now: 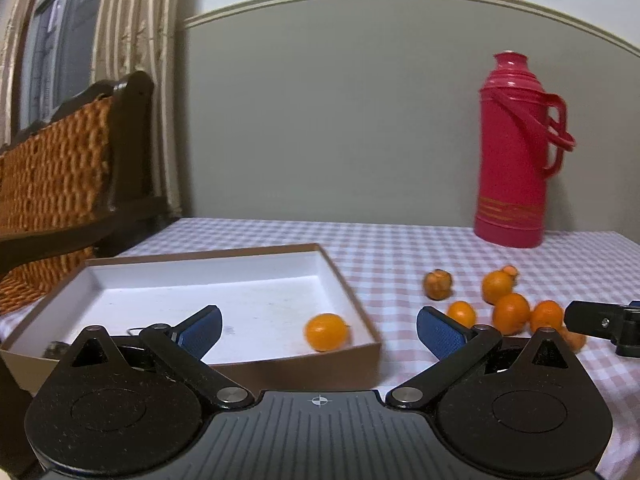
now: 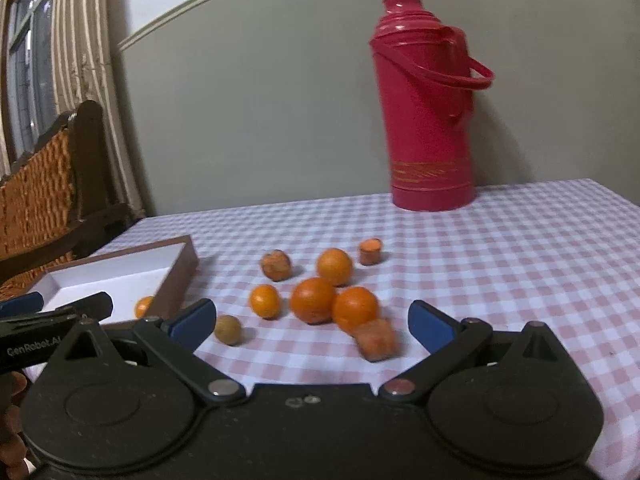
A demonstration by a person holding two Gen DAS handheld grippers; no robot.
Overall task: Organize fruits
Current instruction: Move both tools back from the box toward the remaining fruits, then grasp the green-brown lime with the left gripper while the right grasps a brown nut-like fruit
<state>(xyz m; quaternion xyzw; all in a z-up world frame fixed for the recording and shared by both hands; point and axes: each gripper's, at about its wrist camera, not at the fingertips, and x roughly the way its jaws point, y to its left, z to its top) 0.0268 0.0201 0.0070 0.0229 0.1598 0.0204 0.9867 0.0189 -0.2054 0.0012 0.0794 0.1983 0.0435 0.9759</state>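
A shallow cardboard box [image 1: 352, 292] with a white inside lies on the left of the checked tablecloth. One orange [image 1: 326, 332] rests in its near right corner, just ahead of my left gripper [image 1: 320, 330], which is open and holds nothing. To the right of the box lies a loose cluster of several oranges [image 2: 313, 300], with a brownish wrinkled fruit [image 2: 275, 265], a small tan fruit [image 2: 228, 330], a cut stub [image 2: 370, 251] and an orange chunk [image 2: 376, 342]. My right gripper [image 2: 313, 323] is open just in front of this cluster, touching nothing.
A tall red thermos [image 2: 428, 112] stands at the back of the table by the grey wall. A wicker-backed wooden chair [image 1: 56, 176] sits left of the box, with a curtained window behind it. The table edge [image 2: 624, 196] runs off at the right.
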